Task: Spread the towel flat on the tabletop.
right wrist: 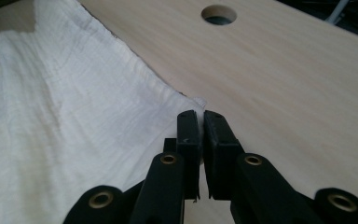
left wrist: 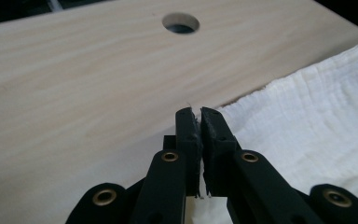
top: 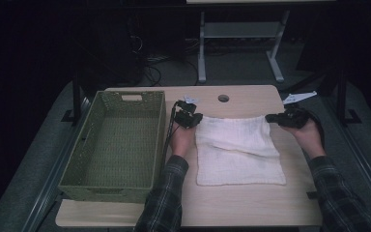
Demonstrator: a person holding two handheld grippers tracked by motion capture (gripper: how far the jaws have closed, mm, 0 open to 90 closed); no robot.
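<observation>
A white cloth (top: pixel 239 150) lies spread on the wooden table (top: pixel 251 205), with a fold across its middle. My left gripper (top: pixel 196 117) is shut on the cloth's far left corner. In the left gripper view the jaws (left wrist: pixel 199 113) pinch the frayed corner of the cloth (left wrist: pixel 317 116). At the far right corner, my right gripper (top: pixel 270 118) is shut on the cloth too. The right gripper view shows its jaws (right wrist: pixel 199 115) clamped on the corner of the cloth (right wrist: pixel 74 121).
A green woven basket (top: pixel 160 140) stands empty on the table's left part, close beside my left hand. A round cable hole (top: pixel 223 98) sits near the far edge. White paper tags (top: pixel 299 96) lie at the far right.
</observation>
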